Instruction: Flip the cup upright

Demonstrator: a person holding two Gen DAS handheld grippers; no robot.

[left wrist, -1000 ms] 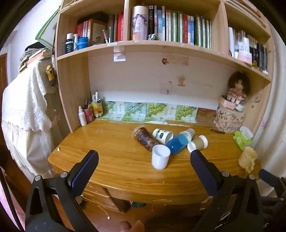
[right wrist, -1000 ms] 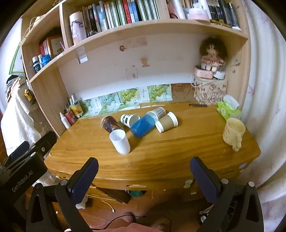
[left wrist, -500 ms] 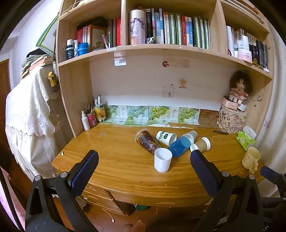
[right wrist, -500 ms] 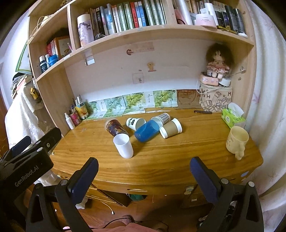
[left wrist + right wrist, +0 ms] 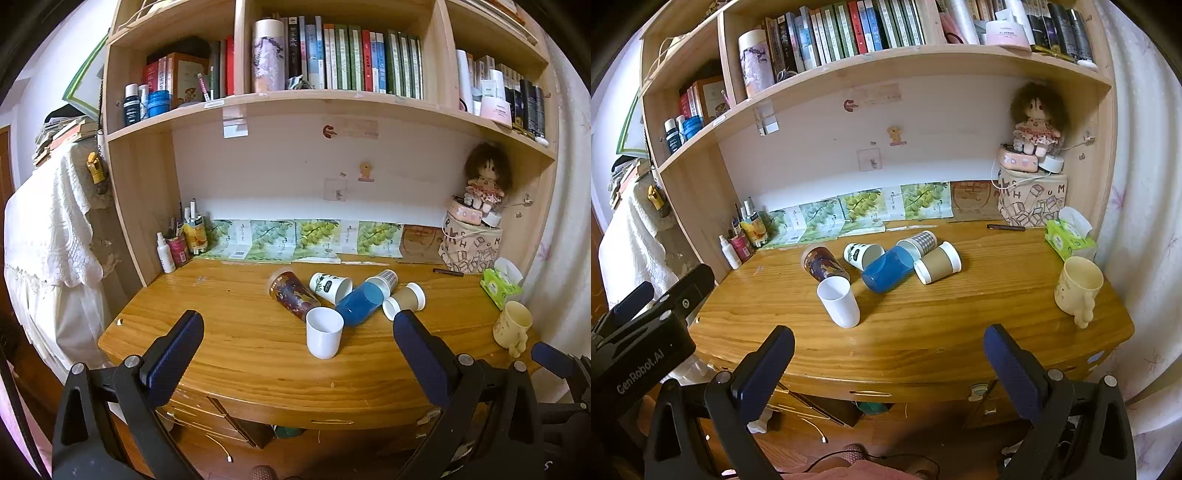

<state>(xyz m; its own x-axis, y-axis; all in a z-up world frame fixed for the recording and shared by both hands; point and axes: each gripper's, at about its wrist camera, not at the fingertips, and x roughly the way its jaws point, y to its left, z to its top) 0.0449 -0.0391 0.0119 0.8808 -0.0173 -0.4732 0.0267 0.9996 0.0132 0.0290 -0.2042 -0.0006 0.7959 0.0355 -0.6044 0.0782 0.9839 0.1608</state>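
Note:
A white cup (image 5: 324, 336) (image 5: 839, 301) stands upright on the wooden desk (image 5: 236, 332). Behind it several cups lie on their sides: a dark patterned cup (image 5: 291, 296) (image 5: 824, 264), a white printed cup (image 5: 330, 287) (image 5: 863, 255), a blue cup (image 5: 360, 301) (image 5: 887, 268), a checked cup (image 5: 384, 279) (image 5: 920, 242) and a brown paper cup (image 5: 404, 300) (image 5: 937, 263). My left gripper (image 5: 295, 350) and right gripper (image 5: 886, 365) are both open and empty, held back in front of the desk's near edge.
A cream mug (image 5: 1078, 288) stands upright at the desk's right end, a green tissue box (image 5: 1069, 240) behind it. Bottles and pens (image 5: 181, 243) stand at the back left. A doll on a printed box (image 5: 1032, 177) sits back right. Bookshelves rise above the desk.
Both grippers have pulled back and up from the desk, so the view takes in more of the shelves. The cups have not moved.

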